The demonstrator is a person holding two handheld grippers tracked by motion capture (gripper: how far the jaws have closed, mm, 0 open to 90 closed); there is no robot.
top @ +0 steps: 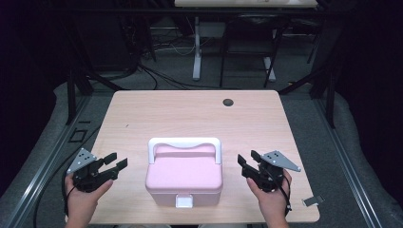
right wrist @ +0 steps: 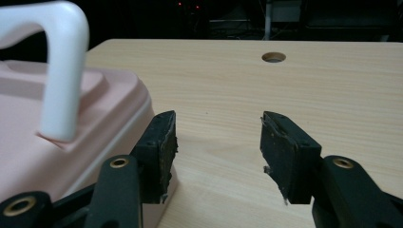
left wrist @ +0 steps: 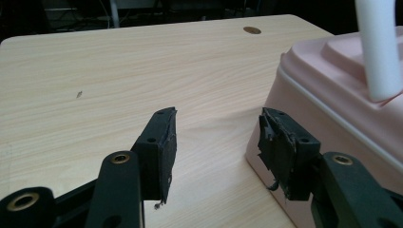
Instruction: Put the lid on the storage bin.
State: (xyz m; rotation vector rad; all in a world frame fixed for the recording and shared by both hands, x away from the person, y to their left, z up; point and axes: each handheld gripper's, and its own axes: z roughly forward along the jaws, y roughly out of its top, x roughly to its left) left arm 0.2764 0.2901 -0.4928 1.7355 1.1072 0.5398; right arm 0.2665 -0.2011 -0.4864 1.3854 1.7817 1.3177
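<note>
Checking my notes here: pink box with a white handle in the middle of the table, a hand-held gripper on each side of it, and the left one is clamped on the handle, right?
Not quite. The left hand-held gripper is open and grips nothing; the left gripper view shows bare table between its jaws. The pink box with its white handle does sit mid-table, the right hand-held gripper on its other side.

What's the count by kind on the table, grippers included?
Pink box: 1
White handle: 1
White latch: 1
Left gripper, right gripper, both open, empty: 2
Table hole: 1
Total: 6
</note>
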